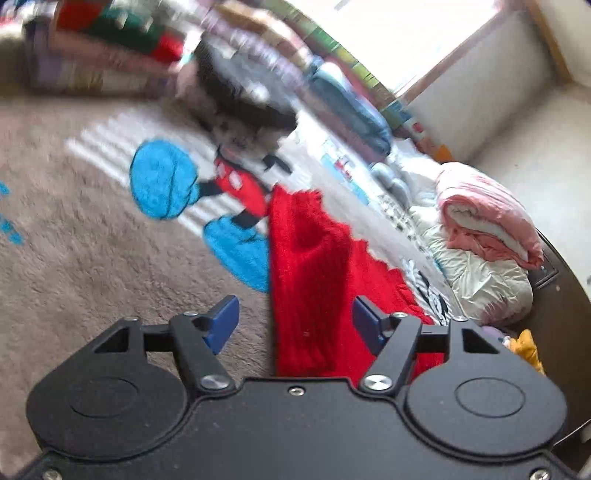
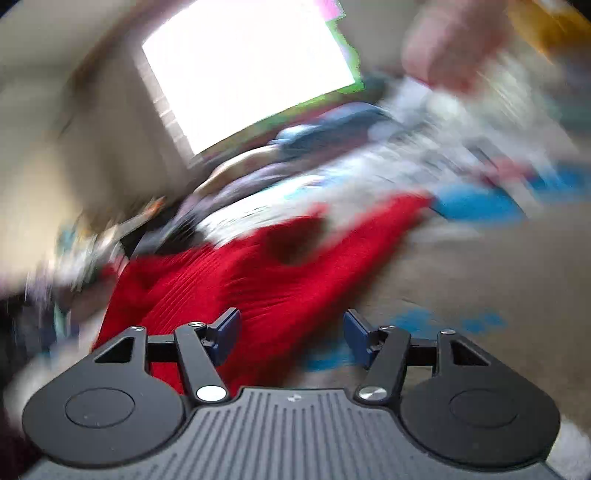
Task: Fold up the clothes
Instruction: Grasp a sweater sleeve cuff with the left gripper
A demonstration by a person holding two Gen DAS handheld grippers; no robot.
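A red knit garment (image 1: 314, 280) lies spread on a beige fleece blanket (image 1: 74, 277) printed with a cartoon mouse in red shorts and big blue shoes (image 1: 207, 195). The knit is ribbed, with a scalloped edge along its side toward 3 o'clock in the left wrist view, and a dark hollow sits in the cloth near its middle. In that view it runs from about the centre down to 6 o'clock, passing under the left gripper (image 1: 294, 325). That gripper's jaws stand wide apart, blue pads (image 1: 223, 325) clear on both sides, nothing between them; whether a pad touches the cloth I cannot tell.

From the right wrist view, much smeared by blur, the same red garment (image 2: 258, 266) stretches from 8 o'clock up toward 2 o'clock. The right gripper (image 2: 291, 338) is also spread open and empty, its left pad over the red knit and its right pad over bare blanket (image 2: 480, 266) with blue print.

Further out in the left view, at 3 o'clock, a rolled pink quilt (image 1: 484, 214) sits atop a crumpled white one (image 1: 480, 280). Stacked folded clothes (image 1: 92, 48) blur at 11 o'clock, and a bright window (image 1: 413, 33) glares at 1 o'clock. The window (image 2: 243, 70) fills 12 o'clock in the right view.
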